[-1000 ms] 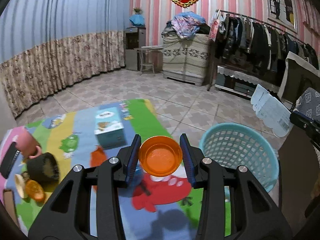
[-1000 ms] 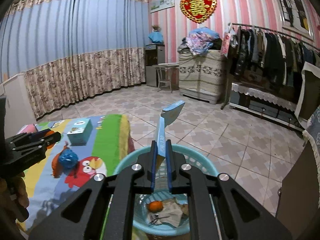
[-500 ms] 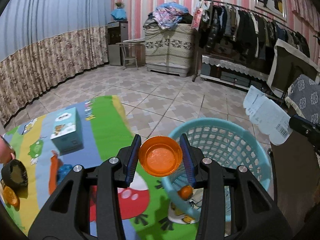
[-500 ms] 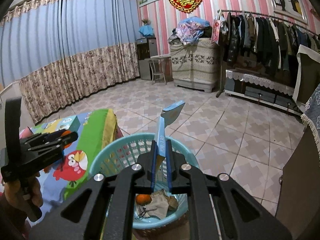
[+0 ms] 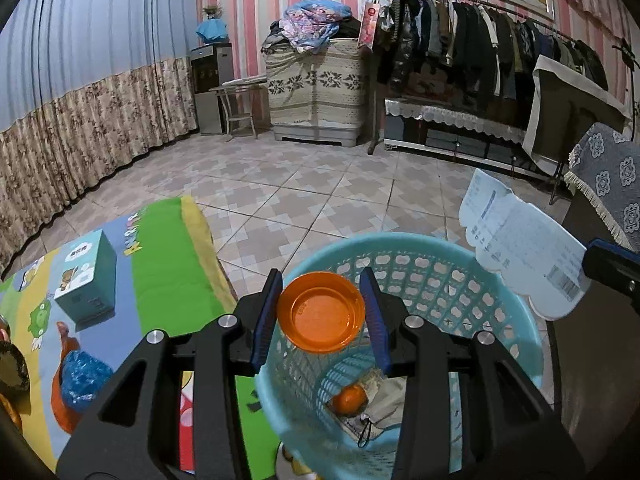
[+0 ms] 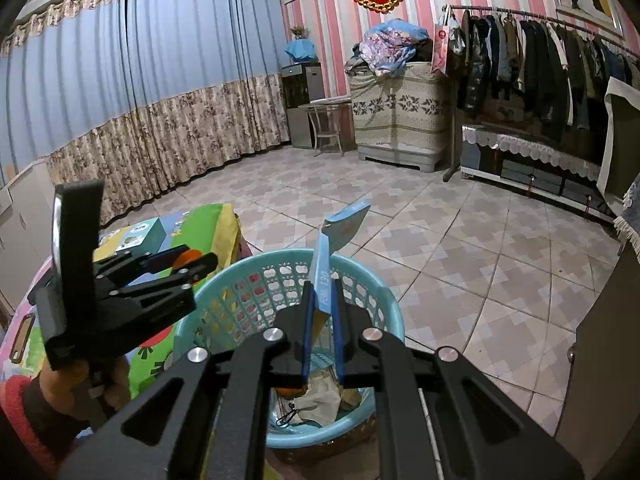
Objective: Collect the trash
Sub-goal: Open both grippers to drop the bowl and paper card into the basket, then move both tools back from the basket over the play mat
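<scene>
My left hand-held gripper has swung across from over the colourful mat to above the near rim of the blue basket, so the orange lid it carries now hangs over the basket's mouth and the orange fruit inside has come into sight. My right hand-held gripper has eased closer over the basket with the flattened blue carton, and the left one now appears nearer beside it.

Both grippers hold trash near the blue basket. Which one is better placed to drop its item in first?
Probably the right gripper: its flattened packet stands over the basket opening. The left gripper holds the orange lid nearer the basket's near rim.
</scene>
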The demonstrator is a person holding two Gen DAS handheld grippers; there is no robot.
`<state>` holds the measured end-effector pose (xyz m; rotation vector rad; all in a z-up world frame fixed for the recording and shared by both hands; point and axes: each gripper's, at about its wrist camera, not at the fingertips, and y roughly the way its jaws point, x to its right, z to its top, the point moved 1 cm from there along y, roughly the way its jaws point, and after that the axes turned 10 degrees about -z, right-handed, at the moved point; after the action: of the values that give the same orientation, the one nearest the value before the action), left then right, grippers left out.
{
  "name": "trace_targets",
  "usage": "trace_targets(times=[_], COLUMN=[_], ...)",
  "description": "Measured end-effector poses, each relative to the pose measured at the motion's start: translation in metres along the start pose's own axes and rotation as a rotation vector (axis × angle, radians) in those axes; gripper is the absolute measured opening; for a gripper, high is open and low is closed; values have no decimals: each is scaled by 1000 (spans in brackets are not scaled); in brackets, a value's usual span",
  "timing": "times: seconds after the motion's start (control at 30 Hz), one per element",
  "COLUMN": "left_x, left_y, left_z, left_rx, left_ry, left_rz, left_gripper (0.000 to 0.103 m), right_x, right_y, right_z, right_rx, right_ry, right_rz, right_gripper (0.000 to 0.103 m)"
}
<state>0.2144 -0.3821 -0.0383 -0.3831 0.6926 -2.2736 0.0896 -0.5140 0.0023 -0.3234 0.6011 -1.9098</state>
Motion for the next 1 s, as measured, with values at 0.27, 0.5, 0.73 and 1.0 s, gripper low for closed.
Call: trace_targets(times=[0.27,0.5,0.73,1.0], left_x=[-2,-20,-44,-63], left_y=[4,-12,-34,-58], left_z=[5,4,-4,-5], left_rx=[13,44,62,92], left_ry=[2,-23,-55,-92], left_rz=[36,88,130,155], left_gripper=[67,80,84,87], right_x=[-5,-12,-28,-37], right_y=[7,17,29,47], right_z=[-1,0,-4,-8], right_rx=[-26,-51,-81,-120], right_ry=[-14,-34,-68,-65], right_rz=[9,17,36,36], right_gripper=[9,9,9,24])
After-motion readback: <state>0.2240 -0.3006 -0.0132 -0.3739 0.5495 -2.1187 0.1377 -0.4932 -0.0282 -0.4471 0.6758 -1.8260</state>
